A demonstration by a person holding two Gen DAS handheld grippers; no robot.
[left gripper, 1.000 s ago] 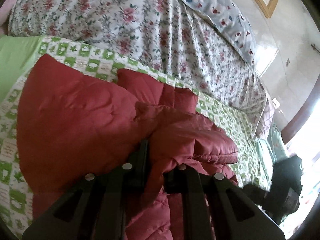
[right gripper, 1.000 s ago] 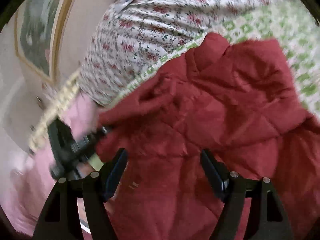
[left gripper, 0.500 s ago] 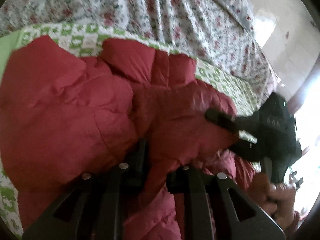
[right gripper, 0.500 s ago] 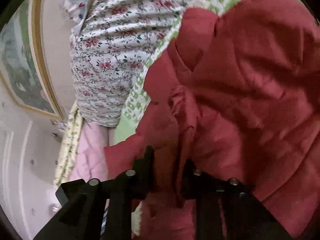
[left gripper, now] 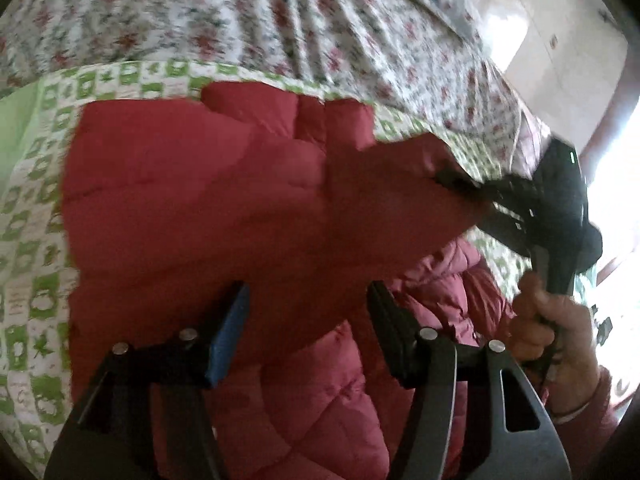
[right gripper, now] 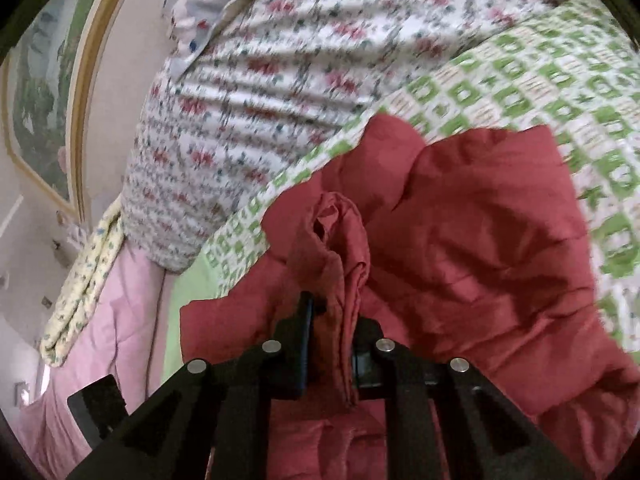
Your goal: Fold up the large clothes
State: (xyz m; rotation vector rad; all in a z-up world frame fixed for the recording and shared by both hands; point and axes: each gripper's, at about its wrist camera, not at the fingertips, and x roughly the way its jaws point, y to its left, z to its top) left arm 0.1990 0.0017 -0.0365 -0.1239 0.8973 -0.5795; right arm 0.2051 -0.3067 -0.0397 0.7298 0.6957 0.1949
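Right gripper (right gripper: 330, 344): clamped on a bunched fold of the red padded jacket (right gripper: 460, 240); left gripper (left gripper: 308, 320): jaws just opened, nothing pinched.

Item lies spread on the green-and-white checked bedcover (right gripper: 540, 76), in front of the floral quilt (right gripper: 260, 80) heaped behind it. Seen from the left wrist, the right gripper (left gripper: 460, 182) holds a raised corner of the jacket (left gripper: 200, 200) at its right edge, a hand (left gripper: 560, 332) on its handle. Left fingers (left gripper: 230, 320) stand apart just over the jacket's near part, with red cloth below and between them, pads not pressing. Judgement: jacket's long axis runs roughly left to right in the left wrist view; the gripped right-hand end likely travels leftward over the body, so the right hand leads and the left is free to regrasp.
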